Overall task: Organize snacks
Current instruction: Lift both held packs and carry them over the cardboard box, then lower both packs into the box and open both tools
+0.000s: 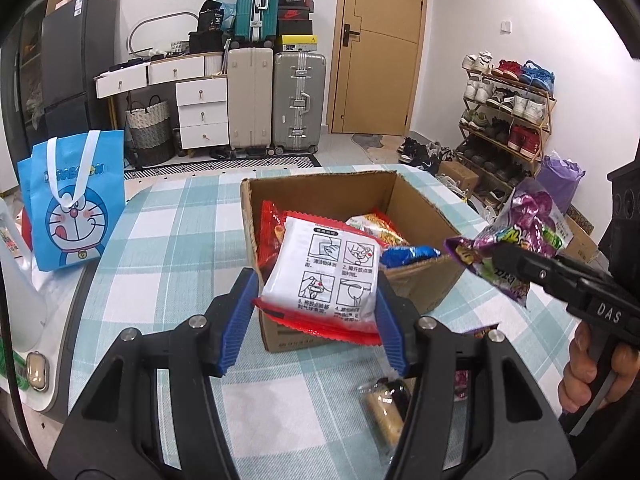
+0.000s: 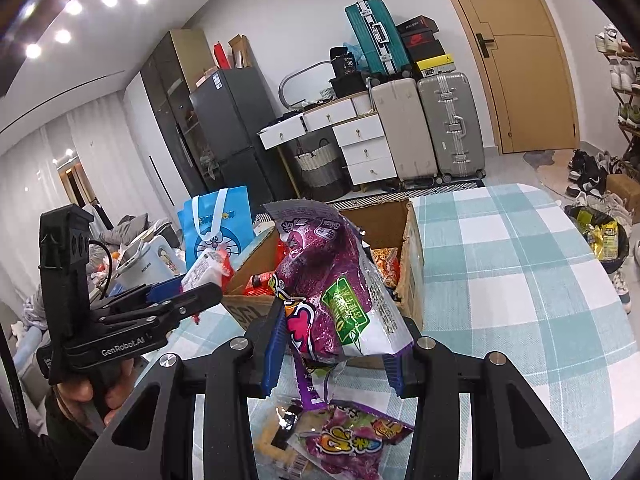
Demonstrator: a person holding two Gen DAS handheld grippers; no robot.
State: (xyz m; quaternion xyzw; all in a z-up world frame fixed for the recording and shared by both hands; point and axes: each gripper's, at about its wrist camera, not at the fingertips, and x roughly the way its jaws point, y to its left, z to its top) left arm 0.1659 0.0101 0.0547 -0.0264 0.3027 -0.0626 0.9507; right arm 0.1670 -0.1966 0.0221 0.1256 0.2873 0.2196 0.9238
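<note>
The white-and-red printed snack packet [image 1: 320,276] hangs over the open brown cardboard box [image 1: 416,200], clamped by the left gripper [image 1: 316,320]. Beside it, the right gripper [image 2: 332,364] squeezes a shiny purple snack bag [image 2: 332,280] above the teal-checked tablecloth [image 2: 520,264].

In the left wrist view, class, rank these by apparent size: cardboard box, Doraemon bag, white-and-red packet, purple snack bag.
1. cardboard box
2. Doraemon bag and white-and-red packet: look alike, and the packet is nearer the camera, so unranked
3. purple snack bag
</note>
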